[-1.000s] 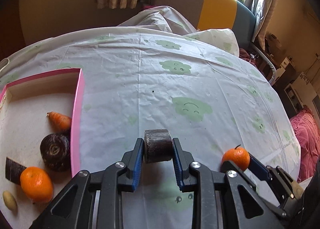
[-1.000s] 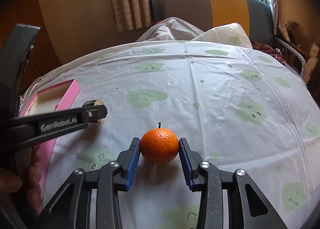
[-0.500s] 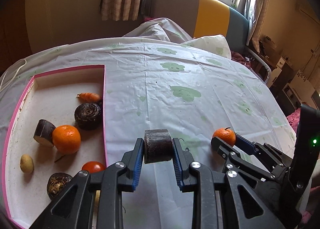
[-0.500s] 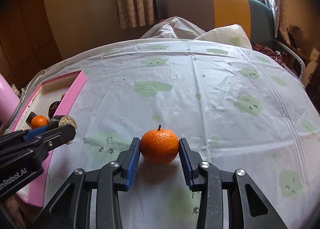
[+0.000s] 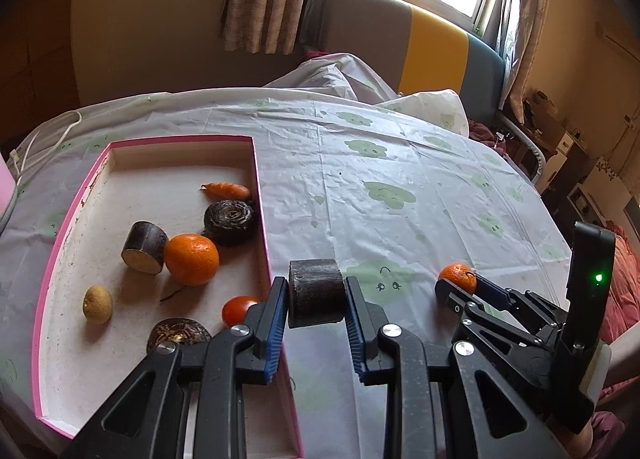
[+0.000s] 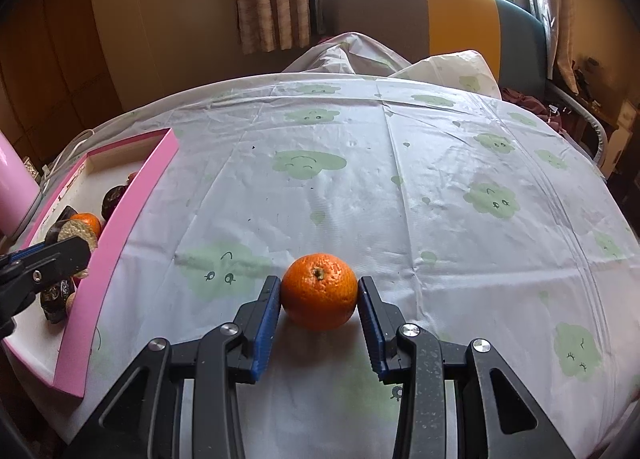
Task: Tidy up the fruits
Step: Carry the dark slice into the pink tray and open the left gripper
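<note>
Clearly, the left hand-held gripper (image 5: pixel 316 301) pinched a dark cut sugarcane piece (image 5: pixel 315 293) between its blue pads, above the right wall of the pink tray (image 5: pixel 262 231). That tray lay along the left edge of the tabletop (image 5: pixel 400 163), which was covered with a white cloth printed with green clouds. Inside the tray rested a tangerine (image 5: pixel 192 259), a second cane chunk (image 5: pixel 145 247) touching it, a dark round root (image 5: pixel 230 221), a small carrot (image 5: pixel 226 189) near the far right corner, a tomato (image 5: pixel 238 310), a small yellowish fruit (image 5: pixel 97 304) and another dark piece (image 5: pixel 178 335) at the near side.

The right hand-held gripper (image 6: pixel 319 301) was closed on a mandarin (image 6: pixel 319 291), its pads against both sides, near the front edge of the tabletop. Whether the mandarin touched the cloth could not be told.
</note>
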The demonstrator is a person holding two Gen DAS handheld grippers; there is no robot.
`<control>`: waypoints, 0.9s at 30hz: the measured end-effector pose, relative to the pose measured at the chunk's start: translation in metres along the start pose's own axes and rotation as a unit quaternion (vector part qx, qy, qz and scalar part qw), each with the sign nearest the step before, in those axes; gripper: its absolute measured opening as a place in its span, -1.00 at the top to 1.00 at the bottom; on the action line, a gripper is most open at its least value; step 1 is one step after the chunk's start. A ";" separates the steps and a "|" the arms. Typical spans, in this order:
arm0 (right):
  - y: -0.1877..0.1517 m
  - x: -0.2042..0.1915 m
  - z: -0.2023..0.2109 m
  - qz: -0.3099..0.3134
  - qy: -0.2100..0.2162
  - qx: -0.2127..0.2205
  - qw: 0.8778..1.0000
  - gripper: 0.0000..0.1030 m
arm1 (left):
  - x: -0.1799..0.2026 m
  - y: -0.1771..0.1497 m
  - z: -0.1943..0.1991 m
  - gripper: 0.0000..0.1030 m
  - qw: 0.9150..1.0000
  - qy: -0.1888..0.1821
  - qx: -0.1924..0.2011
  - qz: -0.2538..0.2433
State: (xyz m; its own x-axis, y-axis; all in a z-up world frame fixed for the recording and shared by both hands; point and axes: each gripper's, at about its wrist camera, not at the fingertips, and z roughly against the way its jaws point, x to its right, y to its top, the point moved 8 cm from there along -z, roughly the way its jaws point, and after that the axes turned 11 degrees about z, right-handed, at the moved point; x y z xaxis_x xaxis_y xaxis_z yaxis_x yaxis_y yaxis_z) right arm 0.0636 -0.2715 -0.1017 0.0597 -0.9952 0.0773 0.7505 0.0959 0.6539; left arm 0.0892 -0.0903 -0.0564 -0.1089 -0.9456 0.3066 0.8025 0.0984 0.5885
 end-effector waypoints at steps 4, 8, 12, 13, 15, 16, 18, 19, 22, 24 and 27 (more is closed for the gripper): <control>0.000 -0.002 0.000 0.006 -0.004 -0.001 1.000 0.24 | -0.024 0.008 0.008 0.46 1.000 0.015 0.016 0.016; 0.002 -0.005 -0.002 0.013 -0.007 -0.001 1.000 0.24 | -0.060 0.021 0.011 0.46 0.998 0.044 0.031 0.035; 0.003 -0.006 -0.003 0.016 -0.008 -0.001 1.000 0.24 | -0.102 0.036 0.010 0.46 0.994 0.076 0.039 0.062; 0.003 -0.006 -0.003 0.017 -0.009 -0.001 1.000 0.24 | -0.113 0.039 0.008 0.46 0.993 0.087 0.040 0.069; 0.004 -0.006 -0.003 0.017 -0.008 -0.001 1.000 0.24 | -0.131 0.044 0.005 0.45 0.990 0.105 0.040 0.083; 0.004 -0.006 -0.003 0.017 -0.008 -0.001 1.000 0.24 | -0.139 0.046 0.004 0.42 0.989 0.113 0.041 0.089; 0.004 -0.007 -0.004 0.019 -0.008 -0.001 1.000 0.24 | -0.149 0.048 0.005 0.35 0.987 0.122 0.040 0.097; 0.005 -0.008 -0.004 0.022 -0.009 -0.001 1.000 0.24 | -0.151 0.048 0.006 0.33 0.986 0.122 0.042 0.102; 0.006 -0.010 -0.005 0.024 -0.009 -0.001 1.000 0.24 | -0.152 0.047 0.013 0.29 0.985 0.129 0.051 0.100; 0.008 -0.011 -0.006 0.023 -0.006 -0.001 1.000 0.24 | -0.148 0.044 0.018 0.29 0.985 0.129 0.058 0.096; 0.013 -0.017 -0.004 0.022 0.010 0.002 1.000 0.25 | -0.142 0.042 0.027 0.28 0.986 0.127 0.066 0.090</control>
State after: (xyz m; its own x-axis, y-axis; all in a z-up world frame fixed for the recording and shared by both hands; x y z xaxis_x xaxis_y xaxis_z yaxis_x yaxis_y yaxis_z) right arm 0.0750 -0.2536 -0.0973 0.1052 -0.9903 0.0912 0.7446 0.1392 0.6528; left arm 0.1220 0.0570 -0.0551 0.1923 -0.9546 0.2275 0.7100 0.2954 0.6392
